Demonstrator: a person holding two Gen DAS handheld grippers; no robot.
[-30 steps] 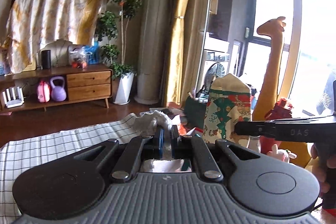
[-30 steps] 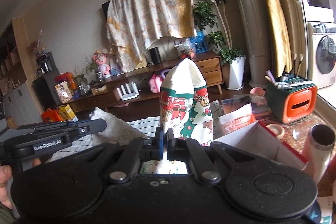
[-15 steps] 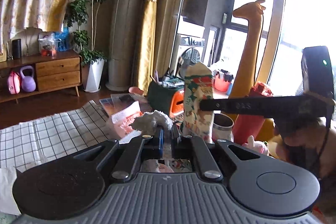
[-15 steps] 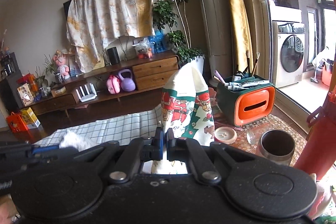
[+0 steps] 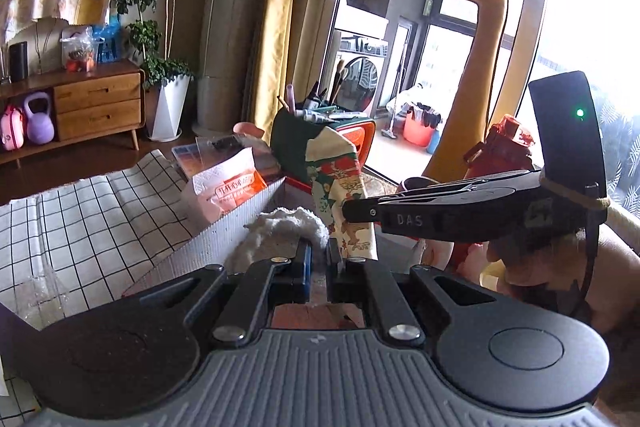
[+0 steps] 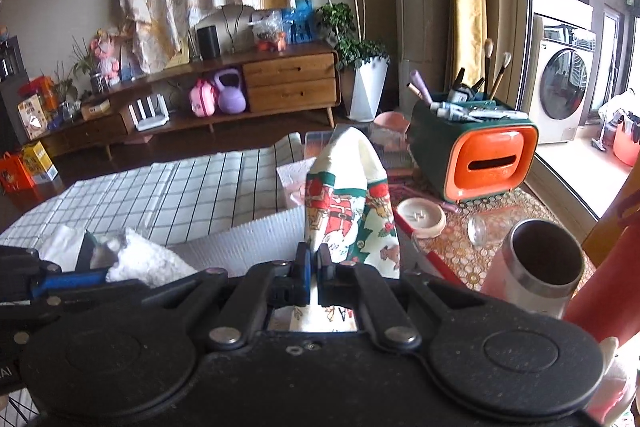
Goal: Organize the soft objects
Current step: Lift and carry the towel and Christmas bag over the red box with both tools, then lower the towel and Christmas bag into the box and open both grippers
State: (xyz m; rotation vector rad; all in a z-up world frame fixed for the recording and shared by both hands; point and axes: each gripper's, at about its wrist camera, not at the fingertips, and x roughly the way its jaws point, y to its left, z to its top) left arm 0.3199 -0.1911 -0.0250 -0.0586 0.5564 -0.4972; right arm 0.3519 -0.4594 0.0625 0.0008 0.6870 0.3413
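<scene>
I am holding two soft items above the box (image 6: 256,231). My right gripper (image 6: 314,254) is clamped on the lower edge of the Christmas sock (image 6: 352,203), which is standing up past the fingertips. My left gripper (image 5: 318,255) is pinching the white fluffy cloth (image 5: 288,227), jaws nearly together on it. The box's white corrugated wall is lying just beyond both tips, with the checked cloth (image 5: 80,219) on its left and the orange organiser (image 6: 480,159) far right.

Judgement: the step is dropping both into the box. I am planning to bring each tip over the wall before letting go, one side at a time, and lower first, since the sock is flopping sideways and could drape over the wall. The steel cup (image 6: 536,267) is close on the right; I am keeping clear of it.
</scene>
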